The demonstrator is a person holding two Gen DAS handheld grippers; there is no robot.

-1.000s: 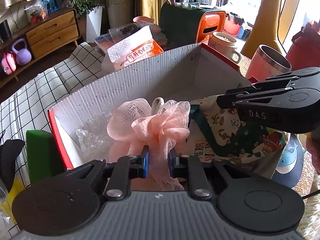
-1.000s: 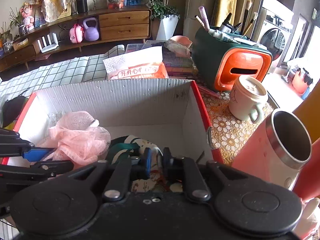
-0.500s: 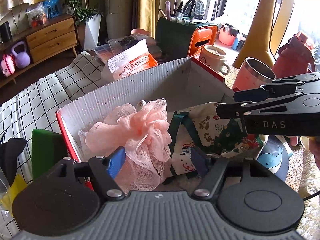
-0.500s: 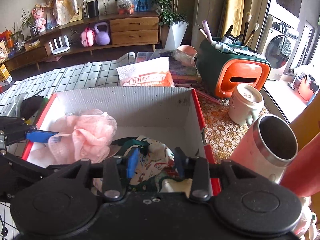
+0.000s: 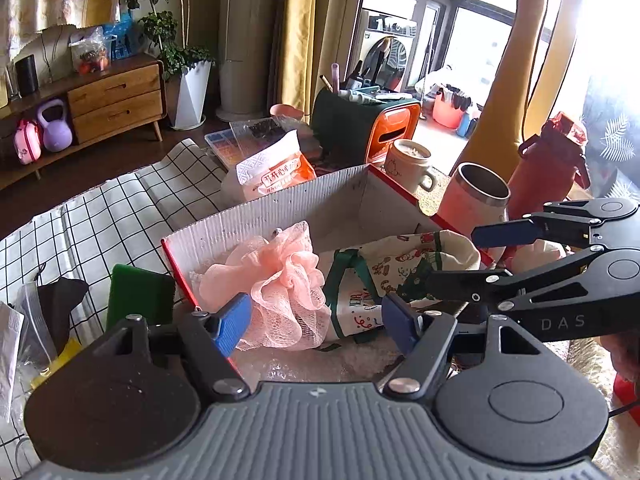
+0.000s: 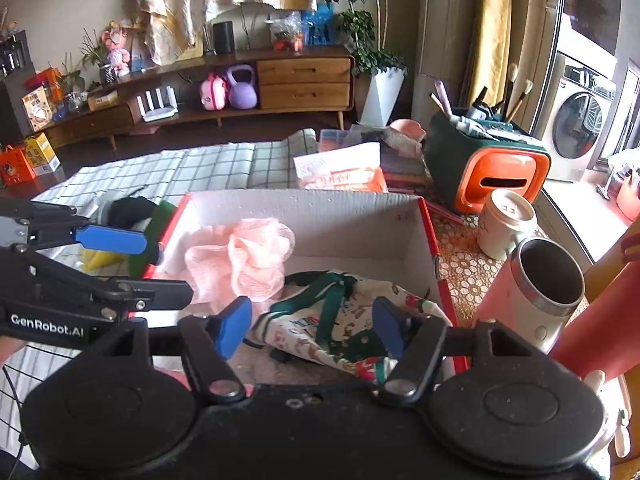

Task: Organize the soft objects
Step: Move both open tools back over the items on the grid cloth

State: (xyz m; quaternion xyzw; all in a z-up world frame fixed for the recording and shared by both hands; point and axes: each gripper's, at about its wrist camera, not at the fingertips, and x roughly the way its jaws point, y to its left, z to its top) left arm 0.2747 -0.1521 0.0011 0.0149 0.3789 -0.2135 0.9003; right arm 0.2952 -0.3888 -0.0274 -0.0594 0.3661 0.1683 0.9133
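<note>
**Both soft items lie in the box, fingers free**

Left wrist view: my left gripper (image 5: 316,326) has its blue fingers (image 5: 232,324) spread wide, nothing between them. Just beyond, the pink bath pouf (image 5: 276,284) sits in the left part of the white cardboard box (image 5: 288,204); the printed cloth bag (image 5: 384,276) lies beside it, touching.

Right wrist view: my right gripper (image 6: 312,326) is still opening, fingers clear of the bag (image 6: 340,320) below. The pouf (image 6: 240,256) is left of it. On the counter (image 6: 460,264) right of the box (image 6: 320,216) stands a pink steel tumbler (image 6: 540,292).
</note>
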